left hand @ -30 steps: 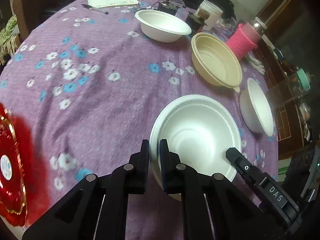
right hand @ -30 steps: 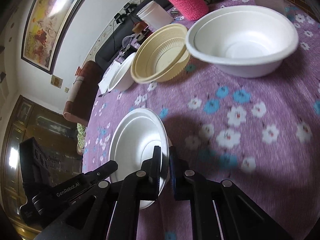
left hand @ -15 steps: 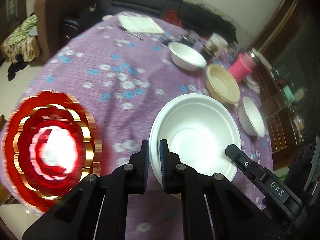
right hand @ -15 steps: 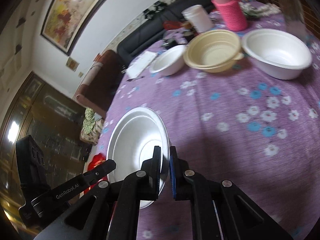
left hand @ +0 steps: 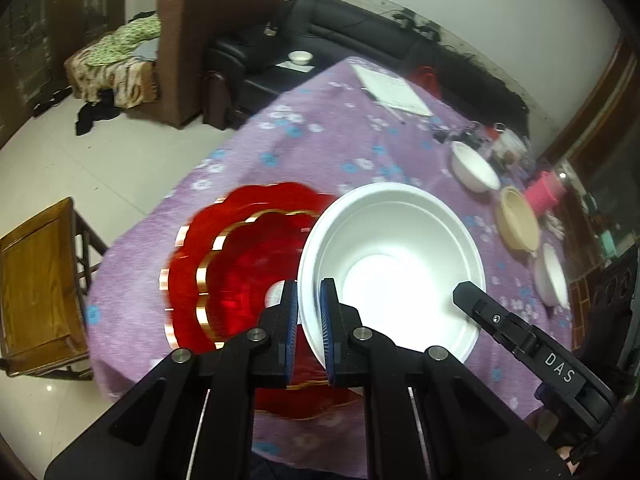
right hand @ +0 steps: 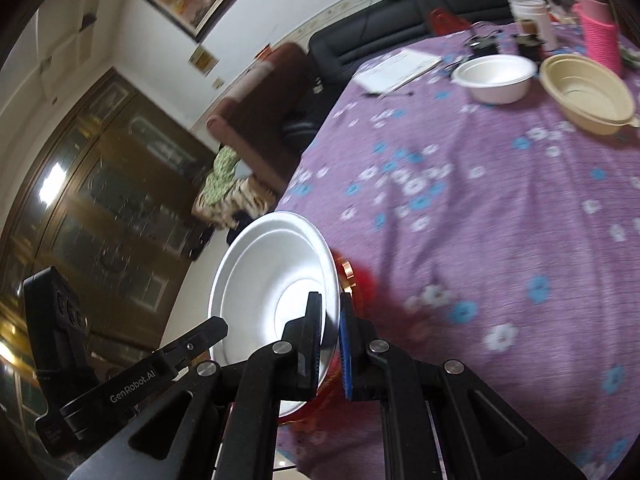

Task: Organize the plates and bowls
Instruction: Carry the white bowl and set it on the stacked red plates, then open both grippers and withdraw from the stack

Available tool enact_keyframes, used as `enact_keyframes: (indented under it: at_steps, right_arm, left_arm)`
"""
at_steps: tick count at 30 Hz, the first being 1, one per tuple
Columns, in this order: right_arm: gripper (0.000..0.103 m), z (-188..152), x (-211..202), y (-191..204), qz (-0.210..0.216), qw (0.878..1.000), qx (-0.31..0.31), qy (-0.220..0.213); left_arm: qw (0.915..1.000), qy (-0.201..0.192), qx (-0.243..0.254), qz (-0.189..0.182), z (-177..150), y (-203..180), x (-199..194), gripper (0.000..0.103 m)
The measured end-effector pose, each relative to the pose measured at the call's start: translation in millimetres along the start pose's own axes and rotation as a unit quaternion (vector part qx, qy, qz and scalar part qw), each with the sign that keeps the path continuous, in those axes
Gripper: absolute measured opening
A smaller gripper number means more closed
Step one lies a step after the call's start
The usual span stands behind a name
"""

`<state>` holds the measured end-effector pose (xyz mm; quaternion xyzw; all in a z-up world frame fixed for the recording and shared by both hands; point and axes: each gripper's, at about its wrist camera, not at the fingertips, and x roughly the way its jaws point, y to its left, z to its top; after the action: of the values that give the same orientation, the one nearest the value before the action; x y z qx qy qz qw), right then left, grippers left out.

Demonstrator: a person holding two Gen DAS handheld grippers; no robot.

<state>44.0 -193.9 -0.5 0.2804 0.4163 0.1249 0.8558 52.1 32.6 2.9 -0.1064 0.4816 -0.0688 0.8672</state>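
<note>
A large white foam bowl [left hand: 392, 272] hangs tilted above the purple flowered tablecloth [left hand: 320, 148]. My left gripper [left hand: 309, 292] is shut on its near-left rim. On the opposite rim of the same bowl [right hand: 276, 280] my right gripper [right hand: 330, 312] is shut too. Each gripper shows in the other's view: the right gripper [left hand: 520, 332] at the bowl's right edge, the left gripper [right hand: 192, 344] at its left edge. A red scalloped plate [left hand: 240, 264] with gold trim lies on the cloth partly under the bowl, and the red plate [right hand: 360, 280] peeks out beside it.
Far across the table stand a white bowl [left hand: 474, 166], a beige bowl [left hand: 518, 224] and another white bowl [left hand: 552, 276], with a pink knitted cup [left hand: 546, 196] and a notepad [left hand: 394, 90]. A wooden chair [left hand: 36, 284] stands off the table's left edge.
Both grippers carried the white bowl off the cloth and to the left across the table. The red plate, once at the left edge, now lies under the bowl.
</note>
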Motion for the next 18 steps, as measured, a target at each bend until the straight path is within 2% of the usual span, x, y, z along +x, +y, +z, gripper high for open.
enact_keyframes:
  at_steps: [8, 18]
  right_arm:
    - [0.008, -20.3, 47.1, 23.7, -0.017, 0.998, -0.029, 0.045]
    - [0.008, -35.3, 79.7, 25.7, -0.05, 0.995, -0.047, 0.068]
  left_arm:
    - [0.9991, 0.021, -0.008, 0.036, -5.9, 36.6, 18.3, 0.009]
    - [0.9966, 0.042, 0.011, 0.07, -10.2, 42.8, 41.4, 0.01]
